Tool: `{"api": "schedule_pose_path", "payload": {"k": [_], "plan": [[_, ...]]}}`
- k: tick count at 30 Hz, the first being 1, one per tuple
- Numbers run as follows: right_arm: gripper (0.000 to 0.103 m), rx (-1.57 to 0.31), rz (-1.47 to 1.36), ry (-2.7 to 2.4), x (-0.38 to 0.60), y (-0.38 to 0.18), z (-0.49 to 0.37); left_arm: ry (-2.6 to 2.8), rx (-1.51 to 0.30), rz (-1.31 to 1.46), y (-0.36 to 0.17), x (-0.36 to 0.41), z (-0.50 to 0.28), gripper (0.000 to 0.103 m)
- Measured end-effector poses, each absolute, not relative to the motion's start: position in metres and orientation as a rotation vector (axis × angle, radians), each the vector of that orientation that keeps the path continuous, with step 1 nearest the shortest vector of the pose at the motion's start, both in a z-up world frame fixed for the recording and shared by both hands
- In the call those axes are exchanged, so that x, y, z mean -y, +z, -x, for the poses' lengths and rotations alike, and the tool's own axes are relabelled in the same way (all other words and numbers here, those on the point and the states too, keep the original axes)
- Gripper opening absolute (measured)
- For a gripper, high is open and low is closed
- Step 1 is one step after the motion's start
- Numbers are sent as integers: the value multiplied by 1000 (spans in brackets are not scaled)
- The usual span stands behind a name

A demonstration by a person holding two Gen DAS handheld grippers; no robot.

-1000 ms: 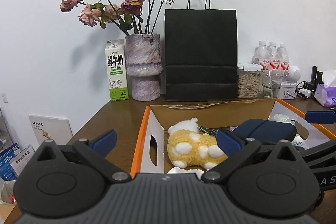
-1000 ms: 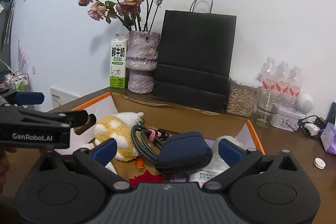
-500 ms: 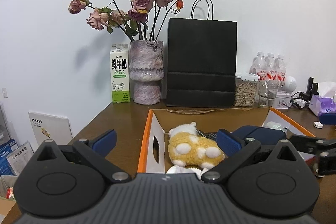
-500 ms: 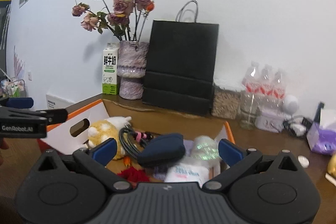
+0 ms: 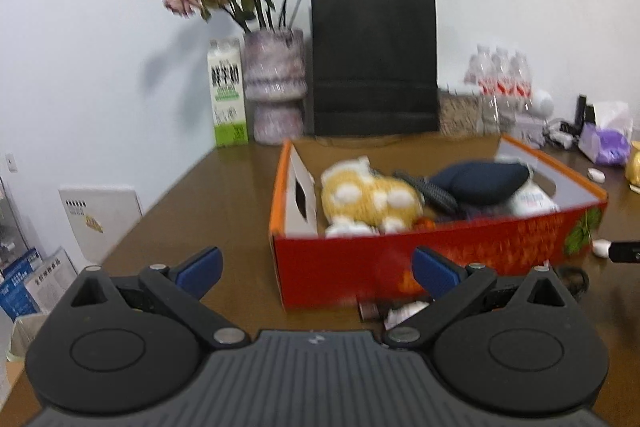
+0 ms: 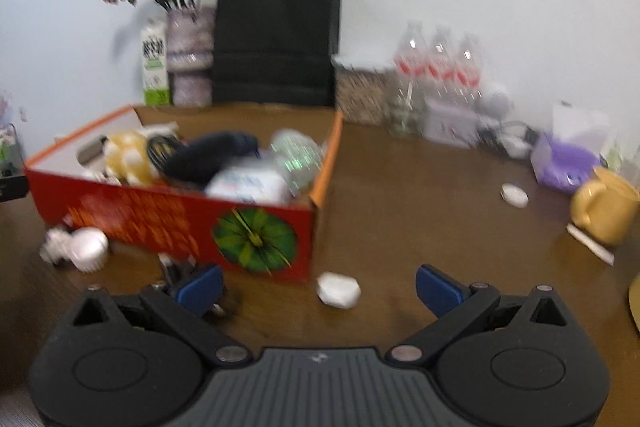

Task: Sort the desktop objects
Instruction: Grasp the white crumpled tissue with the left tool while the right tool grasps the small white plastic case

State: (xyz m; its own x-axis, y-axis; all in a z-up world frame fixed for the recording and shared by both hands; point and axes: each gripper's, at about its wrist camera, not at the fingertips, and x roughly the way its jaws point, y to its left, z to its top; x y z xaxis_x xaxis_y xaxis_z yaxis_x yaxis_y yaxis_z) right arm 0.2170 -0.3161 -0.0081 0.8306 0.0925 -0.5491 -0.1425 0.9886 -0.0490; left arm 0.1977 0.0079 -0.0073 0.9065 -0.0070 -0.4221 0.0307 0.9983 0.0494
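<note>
A red and orange cardboard box (image 5: 440, 259) (image 6: 160, 215) stands on the brown table. Inside lie a yellow plush toy (image 5: 368, 199) (image 6: 128, 157), a dark blue case (image 5: 480, 179) (image 6: 212, 157), a cable and a white packet (image 6: 248, 185). My left gripper (image 5: 316, 267) is open and empty, just in front of the box's near wall. My right gripper (image 6: 318, 285) is also open and empty, with a small white crumpled object (image 6: 338, 289) on the table between its fingers' line. A white round object (image 6: 86, 247) lies at the box's front left.
At the back stand a milk carton (image 5: 228, 95), a vase of dried roses (image 5: 274, 87), a black paper bag (image 5: 374, 63), a jar and water bottles (image 6: 436, 67). A yellow mug (image 6: 606, 207), a purple tissue pack (image 6: 564, 167) and a white cap (image 6: 514, 195) sit right.
Both grippers have pulled back and away from above the box, so its red front wall now shows. The right view has swung right over the table. Both stay open.
</note>
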Motion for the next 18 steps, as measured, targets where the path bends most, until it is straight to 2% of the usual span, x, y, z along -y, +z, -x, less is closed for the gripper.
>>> {"api": "schedule_pose_path", "payload": {"k": [3, 6, 14, 18], "plan": [[98, -612, 82, 95, 322, -17, -224, -42, -473, -53, -15, -5, -198, 99], [93, -634, 62, 90, 327, -21, -231, -79, -496, -62, -18, 2, -197, 88], [73, -665, 15, 99, 331, -27, -245, -181, -567, -81, -31, 21, -204, 50], [65, -671, -8, 117, 332, -29, -249, -203, -584, -94, -36, 28, -209, 38]]}}
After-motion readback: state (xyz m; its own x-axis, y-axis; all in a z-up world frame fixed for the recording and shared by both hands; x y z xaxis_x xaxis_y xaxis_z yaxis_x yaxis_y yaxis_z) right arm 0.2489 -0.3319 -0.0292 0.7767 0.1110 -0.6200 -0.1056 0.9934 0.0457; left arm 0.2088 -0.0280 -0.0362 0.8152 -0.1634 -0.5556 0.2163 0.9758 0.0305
